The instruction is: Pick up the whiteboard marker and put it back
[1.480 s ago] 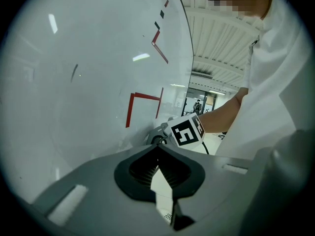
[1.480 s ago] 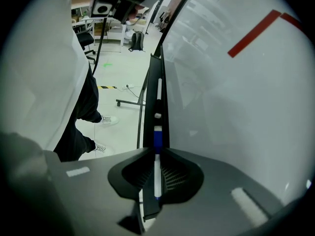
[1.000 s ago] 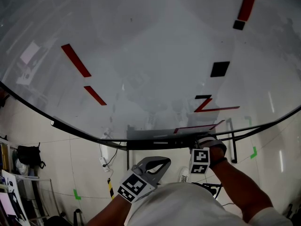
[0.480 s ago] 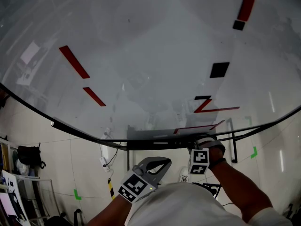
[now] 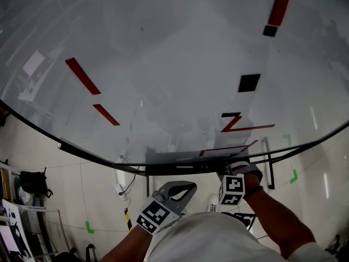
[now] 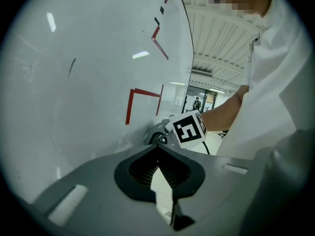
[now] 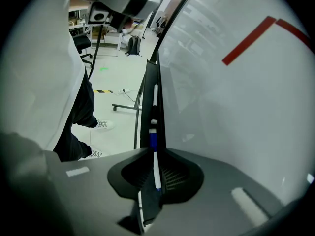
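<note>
The right tool (image 7: 154, 154) is closed on the whiteboard marker (image 7: 156, 170), a white one with a blue cap. It holds the marker lengthwise in line with the dark tray (image 7: 146, 113) along the bottom edge of the whiteboard (image 7: 236, 107). The left tool (image 6: 158, 146) hangs nearby, jaws together, gripping nothing.

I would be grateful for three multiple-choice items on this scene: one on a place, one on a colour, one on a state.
1. The right gripper is at: A the whiteboard's tray; B the floor; C a shelf.
2. The cap of the whiteboard marker is: A red; B blue; C green.
3. The left gripper is: A shut, empty; B holding a cloth; C wide open.

1 A: its jaws point along the tray.
2 B: the blue end shows beyond the jaws.
3 A: its jaws meet on nothing.
</note>
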A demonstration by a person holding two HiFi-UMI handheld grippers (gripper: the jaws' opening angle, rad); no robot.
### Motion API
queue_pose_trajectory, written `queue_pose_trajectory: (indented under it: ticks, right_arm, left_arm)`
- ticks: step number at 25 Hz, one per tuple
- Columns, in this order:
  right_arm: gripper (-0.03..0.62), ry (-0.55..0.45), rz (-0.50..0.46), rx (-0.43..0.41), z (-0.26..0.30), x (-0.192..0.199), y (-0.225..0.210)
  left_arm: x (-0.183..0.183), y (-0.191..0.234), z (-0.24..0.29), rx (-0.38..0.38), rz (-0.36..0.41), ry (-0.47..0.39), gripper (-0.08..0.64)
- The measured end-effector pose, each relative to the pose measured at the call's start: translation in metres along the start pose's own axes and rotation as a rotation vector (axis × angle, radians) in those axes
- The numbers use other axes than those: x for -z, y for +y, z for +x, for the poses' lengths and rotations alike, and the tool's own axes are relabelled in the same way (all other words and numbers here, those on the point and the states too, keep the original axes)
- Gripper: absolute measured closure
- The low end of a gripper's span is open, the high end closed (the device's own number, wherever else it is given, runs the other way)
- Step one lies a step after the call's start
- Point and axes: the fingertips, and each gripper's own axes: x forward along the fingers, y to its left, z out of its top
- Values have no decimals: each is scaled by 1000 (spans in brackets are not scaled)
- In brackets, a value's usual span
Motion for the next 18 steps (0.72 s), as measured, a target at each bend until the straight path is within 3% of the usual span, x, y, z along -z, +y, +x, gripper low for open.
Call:
queue_pose_trajectory:
  ticks: [3, 11, 18]
  right_arm:
    - [591, -22, 14, 26, -10, -2, -3]
    - [591, -122, 100, 46, -42, -16, -6]
    - [591, -323, 364, -14, -78, -37, -10]
  left_arm:
    - [-4, 8, -1, -20, -3, -9, 543]
    - [-6, 11, -1, -22, 0, -7, 543]
    - [-6, 6, 0, -10, 4, -6, 543]
